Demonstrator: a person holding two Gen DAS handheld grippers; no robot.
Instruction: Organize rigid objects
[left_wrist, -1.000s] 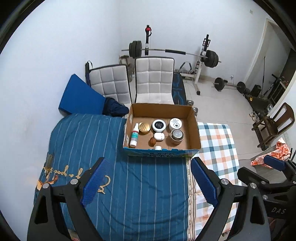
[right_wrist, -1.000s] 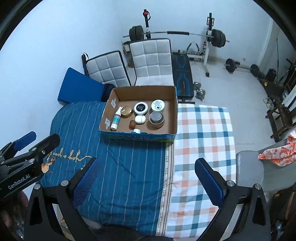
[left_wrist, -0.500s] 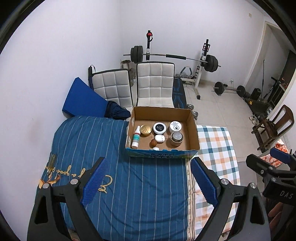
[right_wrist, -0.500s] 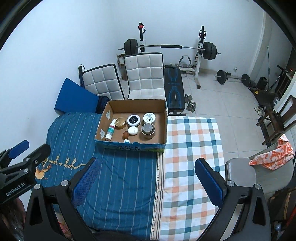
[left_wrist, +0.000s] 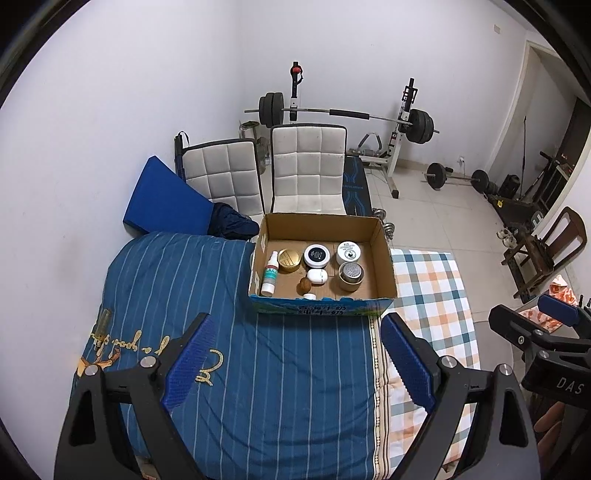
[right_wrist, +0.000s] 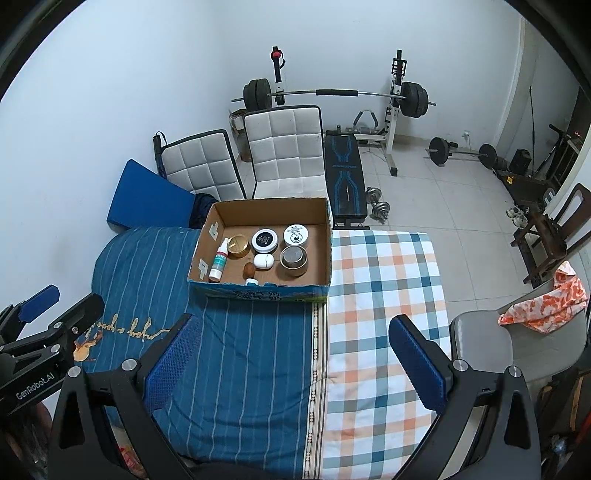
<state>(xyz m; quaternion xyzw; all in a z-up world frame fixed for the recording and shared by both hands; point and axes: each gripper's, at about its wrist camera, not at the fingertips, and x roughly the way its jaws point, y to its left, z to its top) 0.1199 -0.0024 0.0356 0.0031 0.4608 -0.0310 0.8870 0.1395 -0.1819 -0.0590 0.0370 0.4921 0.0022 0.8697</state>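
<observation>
The cardboard box (left_wrist: 321, 302) sits on the bed (left_wrist: 258, 369), at its far end. Inside: a spray bottle (left_wrist: 269, 274), jars and small containers. Left gripper (left_wrist: 295, 365) and right gripper (right_wrist: 291, 365) hover above the bedding — fingers spread wide, holding nothing.

We can't read the print on the spray bottle (left_wrist: 269, 273), a small white cap (left_wrist: 309, 296) half hidden behind the cardboard box's (left_wrist: 321, 308) near wall, jar labels too small.
</observation>
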